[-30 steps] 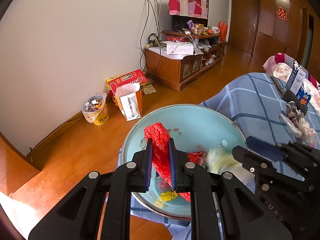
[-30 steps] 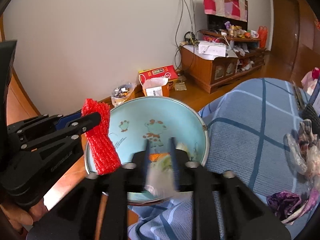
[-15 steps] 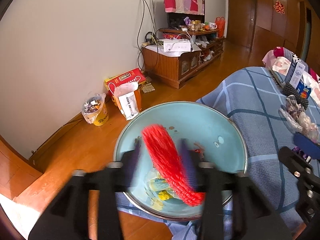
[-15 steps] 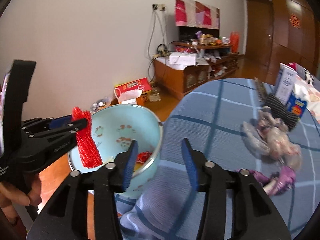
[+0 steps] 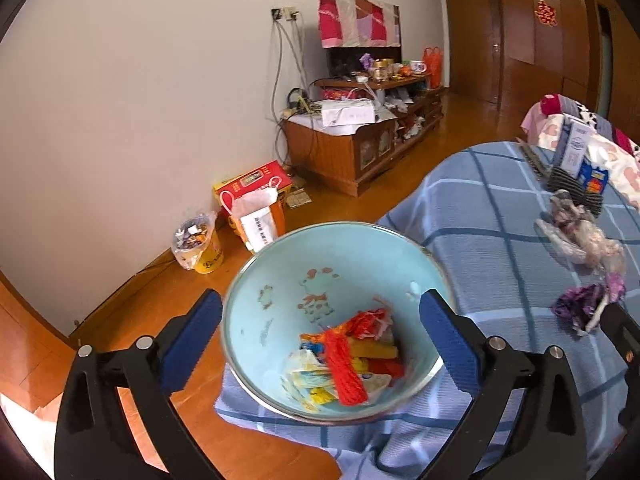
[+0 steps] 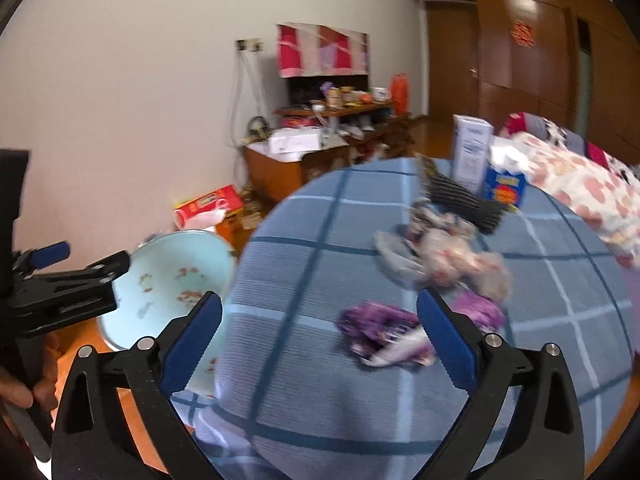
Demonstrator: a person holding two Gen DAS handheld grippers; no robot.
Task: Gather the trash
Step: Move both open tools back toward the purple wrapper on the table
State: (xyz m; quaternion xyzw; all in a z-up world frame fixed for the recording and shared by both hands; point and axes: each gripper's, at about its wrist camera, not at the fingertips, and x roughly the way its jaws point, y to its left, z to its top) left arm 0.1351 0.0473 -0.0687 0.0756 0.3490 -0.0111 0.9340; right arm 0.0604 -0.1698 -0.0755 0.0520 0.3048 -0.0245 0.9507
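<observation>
Red net point(image 5: 344, 368) in bowl point(image 5: 280, 264), below left gripper point(image 5: 320, 340)

We saw a pale blue bowl point(image 5: 280, 280) with red cartoon prints, a red mesh net point(image 5: 346, 372), a blue checked tablecloth point(image 6: 304, 272) and purple wrappers point(image 6: 380, 328).

— Where is the bowl point(image 5: 256, 280) placed?
— It is set at the left edge of the table point(image 5: 492, 216), with the net sleeve point(image 5: 346, 368) lain on the wrappers point(image 5: 308, 380) inside.
— And to its right?
— Crumpled wrappers point(image 6: 380, 326) are scattered on the cloth, with cartons point(image 6: 472, 152) stood behind.
</observation>
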